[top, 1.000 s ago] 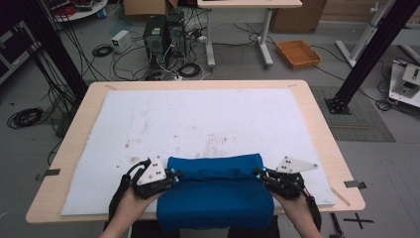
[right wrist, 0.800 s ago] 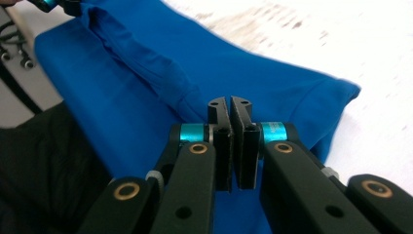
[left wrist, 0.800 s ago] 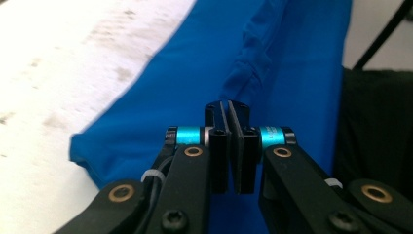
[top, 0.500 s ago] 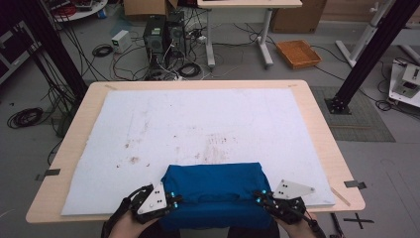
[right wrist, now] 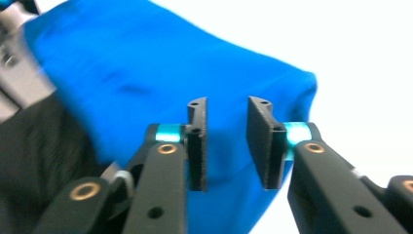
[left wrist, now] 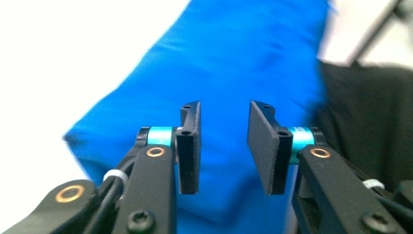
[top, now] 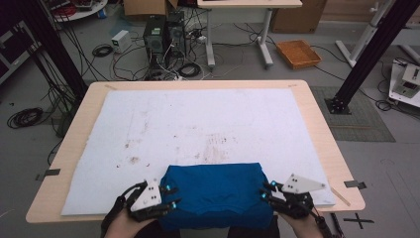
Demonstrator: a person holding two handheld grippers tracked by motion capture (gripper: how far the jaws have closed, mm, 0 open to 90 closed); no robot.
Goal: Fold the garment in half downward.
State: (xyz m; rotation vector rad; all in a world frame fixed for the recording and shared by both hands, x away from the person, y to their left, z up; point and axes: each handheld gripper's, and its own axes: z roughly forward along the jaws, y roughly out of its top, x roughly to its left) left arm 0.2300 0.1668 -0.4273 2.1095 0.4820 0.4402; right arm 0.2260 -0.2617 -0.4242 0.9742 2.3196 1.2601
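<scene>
Both grippers sit at the near edge of the table (top: 317,129), one at each end of a folded blue cloth (top: 218,193): the left gripper (top: 171,197) at the cloth's left end, the right gripper (top: 264,192) at its right end. That wooden table is covered almost edge to edge by a white mat (top: 198,124), smudged with dark marks toward the middle, and the blue cloth lies on the mat's near edge, centred between the near corners, its front hanging slightly past the table edge toward the person. In the left gripper view the left gripper (left wrist: 224,146) has its jaws parted with a clear gap, nothing pinched between them, the blue cloth (left wrist: 234,63) spread out just beyond the tips and dark clothing off to the side. In the right gripper view it's the same story: the right gripper (right wrist: 227,146) stands with jaws apart, empty, the blue cloth (right wrist: 160,73) behind them against the white mat (right wrist: 360,44). From the high view each gripper's tips are right at the cloth's side, touching or just short of it, I can't tell which. Grey three-cornered plates ride on top of both tools, and the person's hands come in from the bottom edge behind them. Smallest of all, bits of dark tape (top: 354,184) sit on the table's right edge.
</scene>
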